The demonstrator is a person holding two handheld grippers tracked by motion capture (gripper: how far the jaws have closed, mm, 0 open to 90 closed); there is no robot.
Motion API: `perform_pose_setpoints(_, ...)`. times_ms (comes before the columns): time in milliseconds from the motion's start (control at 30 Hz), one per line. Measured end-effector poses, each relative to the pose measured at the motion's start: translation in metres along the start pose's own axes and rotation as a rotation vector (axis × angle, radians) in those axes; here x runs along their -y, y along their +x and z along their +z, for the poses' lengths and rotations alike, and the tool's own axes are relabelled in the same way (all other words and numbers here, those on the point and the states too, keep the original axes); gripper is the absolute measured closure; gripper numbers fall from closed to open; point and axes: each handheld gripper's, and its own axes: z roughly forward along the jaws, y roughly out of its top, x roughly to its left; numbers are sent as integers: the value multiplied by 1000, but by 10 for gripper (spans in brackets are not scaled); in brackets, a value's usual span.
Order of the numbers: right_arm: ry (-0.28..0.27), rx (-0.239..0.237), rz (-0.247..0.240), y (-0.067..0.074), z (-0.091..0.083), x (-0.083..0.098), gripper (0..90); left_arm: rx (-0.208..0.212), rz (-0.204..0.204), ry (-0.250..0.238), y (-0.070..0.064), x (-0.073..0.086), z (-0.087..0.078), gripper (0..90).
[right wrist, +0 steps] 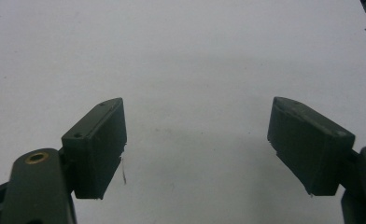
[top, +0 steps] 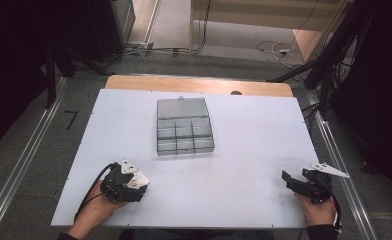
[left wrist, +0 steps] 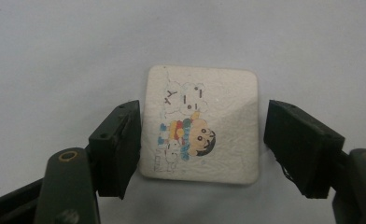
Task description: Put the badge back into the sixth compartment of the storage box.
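A small square white card (left wrist: 218,93) with rounded corners and a colourful cartoon child printed on it lies flat on the white table top. My left gripper (left wrist: 202,144) points down over it with a jaw on each side. The left pad (left wrist: 130,140) sits right at the card's left edge, while a narrow gap separates the right pad (left wrist: 288,140) from the right edge. In the high view the left gripper (top: 134,182) is at the near left of the table. At the near right, my right gripper (top: 287,179) (right wrist: 197,144) stands open over bare table.
A clear plastic compartment box (top: 184,125) with its lid shut sits at the middle back of the white table top (top: 244,150). A wooden strip (top: 199,84) borders the far edge. Metal rails and cables run on the floor beside the table.
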Motion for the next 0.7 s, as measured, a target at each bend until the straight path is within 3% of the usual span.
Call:
perform_pose_setpoints(67,0,0,0,0,0,0,181,3,9,-8,-1,1,-1,330)
perform_pose_setpoints(300,-3,-5,7,1,-1,0,181,-10,13,-41,-3,1,-2,332)
perform_pose_setpoints(567,-3,-17,3,3,-1,-1,181,3,-7,-211,-10,-3,-12,332)
perform_pose_setpoints(700,-3,-27,2,5,-1,-2,181,37,-27,-253,-11,-4,-15,332)
